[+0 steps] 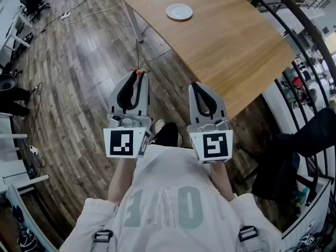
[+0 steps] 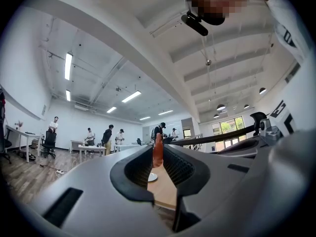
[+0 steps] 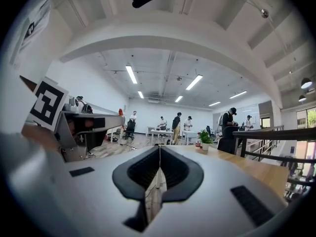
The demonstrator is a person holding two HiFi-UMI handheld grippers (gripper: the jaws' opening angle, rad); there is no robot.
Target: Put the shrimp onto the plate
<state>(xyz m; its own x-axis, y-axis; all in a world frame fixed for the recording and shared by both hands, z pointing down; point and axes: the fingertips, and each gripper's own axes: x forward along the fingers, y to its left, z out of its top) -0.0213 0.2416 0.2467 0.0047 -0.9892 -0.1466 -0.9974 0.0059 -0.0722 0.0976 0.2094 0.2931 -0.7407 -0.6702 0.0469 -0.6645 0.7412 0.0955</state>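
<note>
An orange shrimp (image 2: pixel 157 152) stands pinched between the tips of my left gripper (image 1: pixel 138 74), which is shut on it; in the head view the shrimp (image 1: pixel 139 72) shows as a small orange bit at the jaw tips. A small white plate (image 1: pixel 179 11) lies on the wooden table (image 1: pixel 226 41) far ahead, well apart from both grippers; the plate (image 2: pixel 152 177) peeks out low between the left jaws. My right gripper (image 1: pixel 195 84) is shut with nothing in it, its tips near the table's front edge. In the right gripper view the jaws (image 3: pixel 159 147) meet in a thin line.
Both grippers are held over the dark plank floor (image 1: pixel 79 62) in front of the table. A black railing (image 1: pixel 294 14) runs along the table's right side. Cables and a power strip (image 1: pixel 65 16) lie on the floor at far left. Several people stand at distant desks (image 2: pixel 91 147).
</note>
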